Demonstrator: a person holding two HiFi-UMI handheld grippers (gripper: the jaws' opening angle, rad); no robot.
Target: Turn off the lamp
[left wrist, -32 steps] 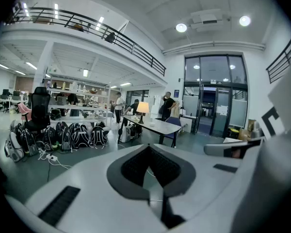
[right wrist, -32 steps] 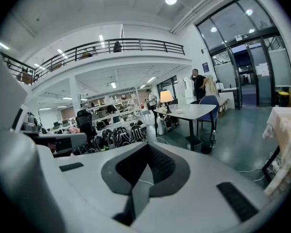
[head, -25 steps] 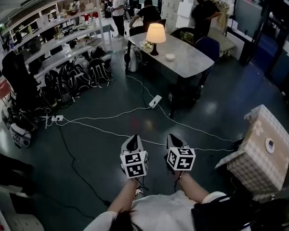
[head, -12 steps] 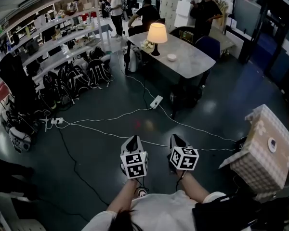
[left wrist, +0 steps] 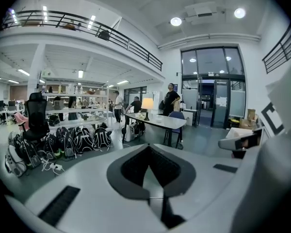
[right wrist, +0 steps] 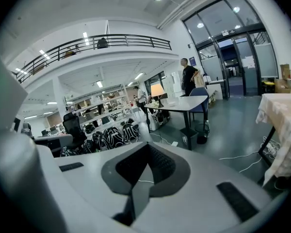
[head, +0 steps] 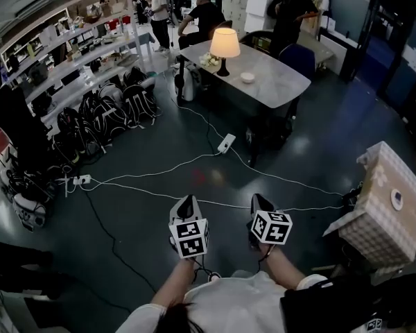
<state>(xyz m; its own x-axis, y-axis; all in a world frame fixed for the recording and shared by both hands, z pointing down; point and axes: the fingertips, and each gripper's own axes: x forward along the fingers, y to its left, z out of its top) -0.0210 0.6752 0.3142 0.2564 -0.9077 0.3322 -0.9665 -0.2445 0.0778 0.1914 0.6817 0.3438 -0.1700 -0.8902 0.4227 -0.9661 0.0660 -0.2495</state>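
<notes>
Head view: a person stands on the dark floor [head: 319, 137] with both grippers held low in front, well apart from the table [head: 277, 85] across the room.
Lamp's place: the lamp [head: 224, 46] stands on the far left part of the table with its shade glowing, so it is on. A small white bowl [head: 247, 78] sits near it.
Lamp's axis: upright, with the long axis vertical, the dark base on the tabletop and the shade on top. No tilt shows.
Left gripper: the left gripper [head: 188, 205] has its jaws together with nothing between them. It points across the floor towards the table, and the lamp is small and far ahead in the left gripper view.
Right gripper: the right gripper [head: 261, 204] has its jaws closed tip to tip and is empty. It is aimed much the same way.
Step in hand: this looks like the approach, since neither gripper is near the lamp.
Next move: cross the floor to the table, stepping over the white cables [head: 159, 175] and the power strip [head: 225, 143] that lie between.
Switch: too small to find from here. It may sit on the base, the stem or the cord.
Likely contact: closed jaw tips could press a button, while a knob would need the jaws opened first.
</notes>
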